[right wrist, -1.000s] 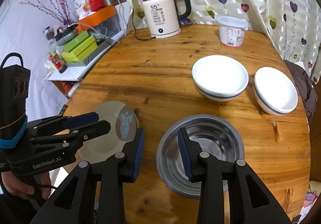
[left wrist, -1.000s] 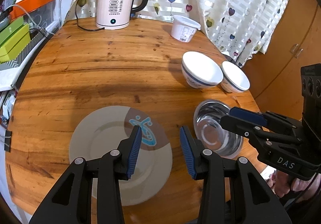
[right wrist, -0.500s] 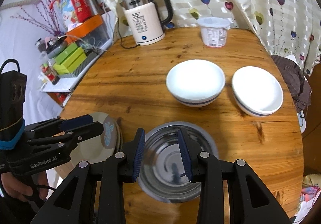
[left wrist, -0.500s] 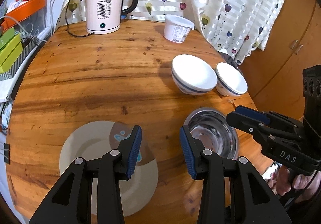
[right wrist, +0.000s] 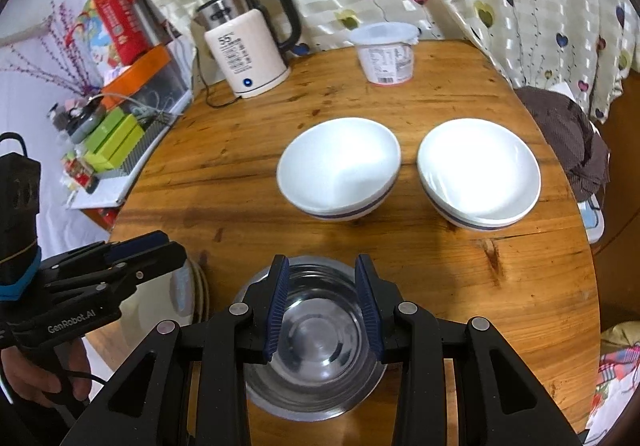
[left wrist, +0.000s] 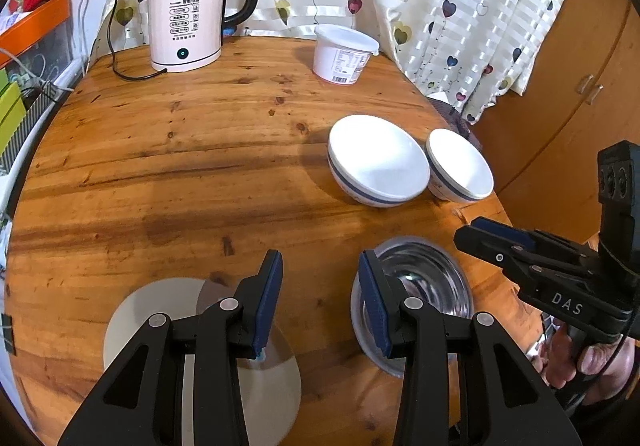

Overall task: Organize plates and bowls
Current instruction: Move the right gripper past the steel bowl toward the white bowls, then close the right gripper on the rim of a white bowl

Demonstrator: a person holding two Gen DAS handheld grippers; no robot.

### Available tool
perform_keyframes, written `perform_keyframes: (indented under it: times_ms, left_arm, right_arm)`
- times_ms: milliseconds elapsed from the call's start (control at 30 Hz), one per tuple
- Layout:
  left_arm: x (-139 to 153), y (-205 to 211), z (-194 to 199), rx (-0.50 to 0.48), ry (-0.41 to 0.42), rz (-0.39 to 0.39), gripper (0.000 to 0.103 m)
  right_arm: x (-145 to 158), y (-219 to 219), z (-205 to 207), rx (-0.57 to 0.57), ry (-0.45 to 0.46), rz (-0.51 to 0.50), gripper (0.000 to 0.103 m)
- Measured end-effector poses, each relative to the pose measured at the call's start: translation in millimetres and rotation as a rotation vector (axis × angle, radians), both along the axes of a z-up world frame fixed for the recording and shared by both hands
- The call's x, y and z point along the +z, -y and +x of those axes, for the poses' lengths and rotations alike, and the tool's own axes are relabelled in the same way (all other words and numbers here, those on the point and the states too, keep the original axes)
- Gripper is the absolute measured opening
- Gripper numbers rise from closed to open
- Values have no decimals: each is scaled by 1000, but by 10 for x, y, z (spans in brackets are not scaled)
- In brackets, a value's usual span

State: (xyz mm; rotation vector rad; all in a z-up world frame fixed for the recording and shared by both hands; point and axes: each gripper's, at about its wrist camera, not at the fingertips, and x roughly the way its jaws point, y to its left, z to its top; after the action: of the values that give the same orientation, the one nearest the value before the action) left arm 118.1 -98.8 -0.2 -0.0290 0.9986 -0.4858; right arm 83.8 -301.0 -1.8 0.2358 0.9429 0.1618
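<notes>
Hanging over the steel bowl (right wrist: 316, 342), the right gripper (right wrist: 322, 304) has its jaws parted with nothing between the pads; the bowl's hollow shows through the gap, and no pad touches the rim. The bowl sits at the tabletop's (left wrist: 160, 166) near edge, towards the right corner. Just to its left, also by the near edge, lies the plate (left wrist: 160, 310), flat, with the left gripper (left wrist: 318, 302) above its right side, jaws likewise apart and empty.

Beyond the steel bowl, towards the right edge, two white bowls (right wrist: 338, 166) (right wrist: 478, 174) stand upright side by side, close but apparently not touching. At the far edge are a kettle (left wrist: 188, 10) and a lidded tub (left wrist: 344, 54), which look like bystanders to the job.

Each hand seems stationed over its own dish so either can be picked up next, though nothing is gripped yet. Stacking has not started: every dish sits alone. The white bowls match, so nesting them looks the natural pairing; the steel one, being thin-rimmed and slick, would likely want a pinch across its wall.
</notes>
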Motion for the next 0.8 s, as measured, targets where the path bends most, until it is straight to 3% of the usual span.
perform_keyframes:
  times_ms: [800]
  left_arm:
    - [-105,408,661,-38,-64,-26,41]
  right_arm:
    - [-174,295,535,-91,-31,79,33]
